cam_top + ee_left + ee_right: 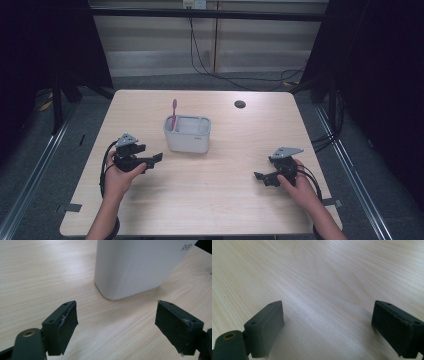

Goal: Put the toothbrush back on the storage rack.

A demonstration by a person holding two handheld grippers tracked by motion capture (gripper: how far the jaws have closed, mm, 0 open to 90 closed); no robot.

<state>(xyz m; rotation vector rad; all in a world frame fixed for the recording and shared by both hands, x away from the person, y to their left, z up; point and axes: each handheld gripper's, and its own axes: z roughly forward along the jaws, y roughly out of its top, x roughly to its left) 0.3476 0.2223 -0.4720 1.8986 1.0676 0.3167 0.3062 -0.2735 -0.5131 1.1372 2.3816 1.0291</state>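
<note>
Our left gripper (pixel 150 161) wide, lower left, near white holder (pixel 187 134) | our right gripper (pixel 262 177) wide, lower right, over bare table (pixel 210 200) | pink toothbrush (pixel 174 112) upright in holder

**Two black hand-held grippers, bare forearms**

The left hand-held gripper (pixel 150 161) and right hand-held gripper (pixel 261 177) are black, each topped by a grey three-cornered plate. Black cables loop from both. Each has two thick, blocky black jaws with small screw holes and a brass-coloured rivet. A dark band circles each forearm.
</note>
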